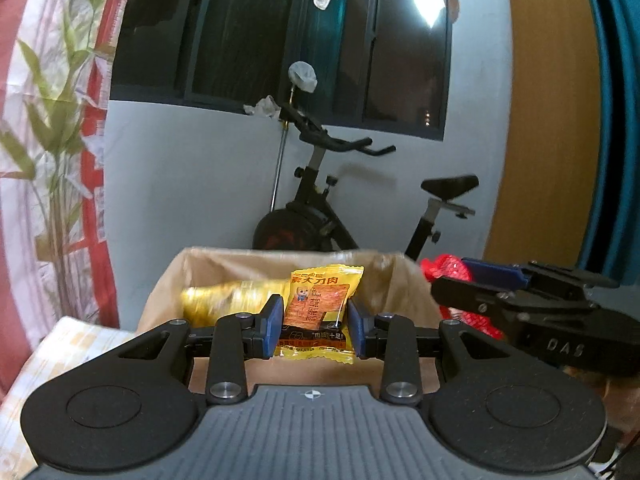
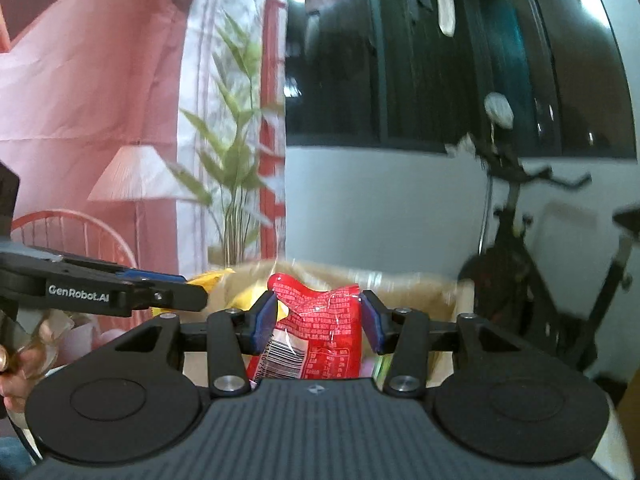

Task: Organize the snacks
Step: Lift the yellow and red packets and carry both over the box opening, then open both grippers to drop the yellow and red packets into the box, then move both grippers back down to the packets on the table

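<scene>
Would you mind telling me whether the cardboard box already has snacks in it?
Yes, not empty: a gold packet lies inside the cardboard box, behind the yellow packet.

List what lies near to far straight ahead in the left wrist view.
left gripper → yellow snack packet pinched between its blue pads → paper-lined cardboard box → exercise bike → dark window
</scene>
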`<action>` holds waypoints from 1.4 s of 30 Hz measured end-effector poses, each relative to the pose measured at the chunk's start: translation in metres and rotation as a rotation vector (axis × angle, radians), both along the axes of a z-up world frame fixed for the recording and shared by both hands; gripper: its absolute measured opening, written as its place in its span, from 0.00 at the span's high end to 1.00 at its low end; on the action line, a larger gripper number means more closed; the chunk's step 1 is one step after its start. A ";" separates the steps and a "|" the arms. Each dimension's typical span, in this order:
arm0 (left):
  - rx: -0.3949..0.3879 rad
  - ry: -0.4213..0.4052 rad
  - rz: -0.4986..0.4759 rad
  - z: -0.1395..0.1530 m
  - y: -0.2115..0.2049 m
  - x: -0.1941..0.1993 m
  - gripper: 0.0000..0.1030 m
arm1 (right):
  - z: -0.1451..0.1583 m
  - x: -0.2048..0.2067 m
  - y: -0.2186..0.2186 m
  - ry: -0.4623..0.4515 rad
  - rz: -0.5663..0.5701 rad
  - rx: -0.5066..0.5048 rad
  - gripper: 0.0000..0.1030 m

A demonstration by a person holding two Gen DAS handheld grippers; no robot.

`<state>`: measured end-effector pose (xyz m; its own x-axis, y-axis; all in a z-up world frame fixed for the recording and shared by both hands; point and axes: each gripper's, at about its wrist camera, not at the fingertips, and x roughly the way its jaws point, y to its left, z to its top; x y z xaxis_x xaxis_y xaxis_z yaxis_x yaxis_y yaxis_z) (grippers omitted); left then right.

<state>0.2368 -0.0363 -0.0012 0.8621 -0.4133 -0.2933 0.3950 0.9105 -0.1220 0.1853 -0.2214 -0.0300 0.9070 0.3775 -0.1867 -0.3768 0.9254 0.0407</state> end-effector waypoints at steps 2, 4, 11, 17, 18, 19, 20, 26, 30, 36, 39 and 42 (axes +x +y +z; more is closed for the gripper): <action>-0.008 0.013 0.000 0.003 -0.008 0.018 0.65 | 0.004 0.020 -0.001 -0.009 -0.008 -0.012 0.54; 0.006 0.017 0.006 0.004 -0.017 0.033 0.65 | 0.003 0.038 -0.004 -0.006 -0.014 -0.023 0.54; 0.056 0.065 0.005 -0.009 -0.037 0.066 0.64 | -0.017 0.065 -0.014 0.035 -0.020 -0.057 0.53; 0.082 0.104 0.012 -0.024 -0.035 0.072 0.50 | -0.032 0.072 -0.021 0.100 -0.078 -0.084 0.49; 0.071 0.105 0.015 -0.025 -0.032 0.071 0.43 | -0.033 0.072 -0.022 0.112 -0.088 -0.089 0.49; 0.063 0.103 0.017 -0.025 -0.029 0.069 0.40 | -0.033 0.071 -0.023 0.121 -0.092 -0.091 0.49; 0.065 0.100 0.018 -0.025 -0.027 0.067 0.38 | -0.033 0.070 -0.024 0.127 -0.091 -0.091 0.46; 0.101 0.086 0.045 -0.015 -0.015 0.052 0.31 | -0.027 0.054 -0.030 0.135 -0.107 -0.081 0.26; 0.086 0.093 0.038 -0.010 -0.002 0.041 0.30 | -0.024 0.042 -0.033 0.145 -0.122 -0.046 0.17; 0.101 0.092 0.040 -0.008 0.015 0.018 0.30 | -0.025 0.019 -0.031 0.188 -0.156 -0.008 0.09; 0.093 0.099 0.042 -0.009 0.024 0.004 0.30 | -0.026 0.007 -0.024 0.190 -0.152 -0.002 0.04; 0.079 0.109 0.039 -0.015 0.033 -0.011 0.30 | -0.029 -0.004 -0.016 0.198 -0.171 0.011 0.02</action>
